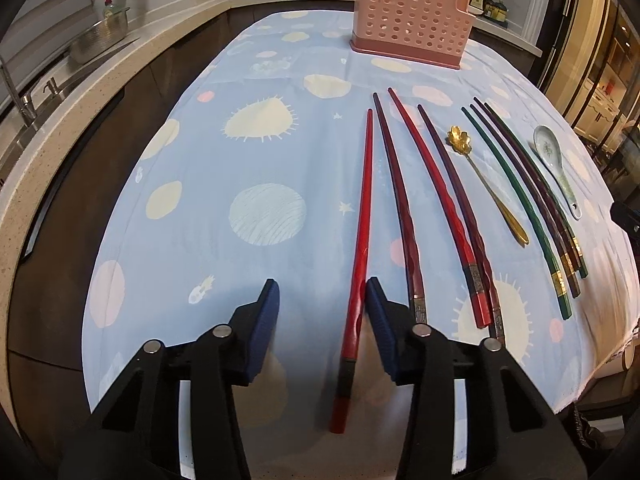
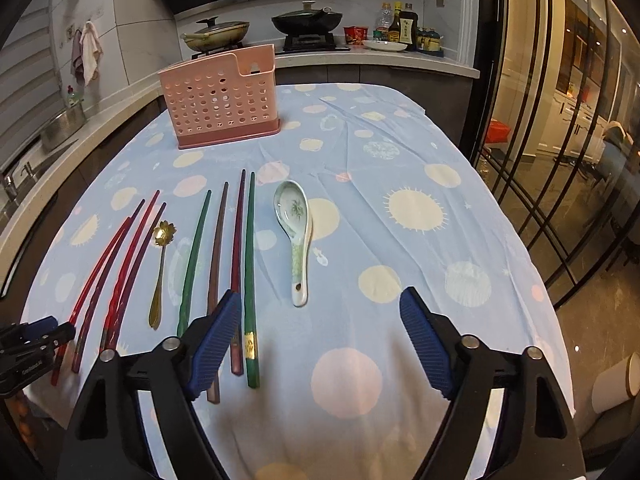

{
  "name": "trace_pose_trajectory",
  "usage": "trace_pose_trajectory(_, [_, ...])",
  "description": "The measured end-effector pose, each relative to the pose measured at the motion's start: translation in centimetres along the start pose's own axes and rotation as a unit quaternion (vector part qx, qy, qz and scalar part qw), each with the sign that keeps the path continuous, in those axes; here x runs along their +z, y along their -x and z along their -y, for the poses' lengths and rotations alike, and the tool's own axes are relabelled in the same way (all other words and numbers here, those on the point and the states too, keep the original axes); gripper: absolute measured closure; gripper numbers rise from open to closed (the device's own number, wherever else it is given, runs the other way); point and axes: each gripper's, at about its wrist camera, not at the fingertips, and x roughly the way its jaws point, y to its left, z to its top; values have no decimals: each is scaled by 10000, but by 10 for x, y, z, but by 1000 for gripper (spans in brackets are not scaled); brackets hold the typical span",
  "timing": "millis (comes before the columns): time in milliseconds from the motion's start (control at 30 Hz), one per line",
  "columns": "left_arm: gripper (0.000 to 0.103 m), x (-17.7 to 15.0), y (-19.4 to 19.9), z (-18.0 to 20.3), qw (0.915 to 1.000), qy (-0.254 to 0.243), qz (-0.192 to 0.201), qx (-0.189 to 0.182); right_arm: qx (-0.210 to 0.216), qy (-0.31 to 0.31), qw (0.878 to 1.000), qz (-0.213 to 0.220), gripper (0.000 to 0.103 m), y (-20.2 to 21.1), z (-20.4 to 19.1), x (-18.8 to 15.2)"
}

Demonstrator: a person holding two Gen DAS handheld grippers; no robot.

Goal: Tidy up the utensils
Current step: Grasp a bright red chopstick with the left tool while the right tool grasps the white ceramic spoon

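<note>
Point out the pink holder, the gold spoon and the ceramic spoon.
pink holder (image 2: 218, 114), right wrist view, perforated front wall
gold spoon (image 1: 459, 137), left wrist view, flower-shaped bowl
ceramic spoon (image 2: 291, 208), right wrist view, inside of its bowl

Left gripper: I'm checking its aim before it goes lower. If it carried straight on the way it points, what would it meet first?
Probably the red chopstick, which lies between the open fingers of the left gripper, and the tablecloth under it. Depth is hard to judge.
</note>
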Motion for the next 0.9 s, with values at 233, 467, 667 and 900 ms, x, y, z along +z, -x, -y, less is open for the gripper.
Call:
trace_pose_trajectory(233, [88,13,-8,4,9999,-70,-1,-109,177,-4,9997,-170,53,-39,-7,20])
trace_pose_trajectory(467, [93,18,-11,0,9995,40,-65,-310,223,-65,9986,-482,72,-67,-7,19])
trace_pose_trajectory(667, [96,16,-8,-3,9980,168,-143,-595,364,-70,9978,-556,93,-66,-6,8])
trace_pose_trajectory(900, [96,15,7,-4,9975,215,-22,-675,418,-194,9984,-341,94,-44,2,10])
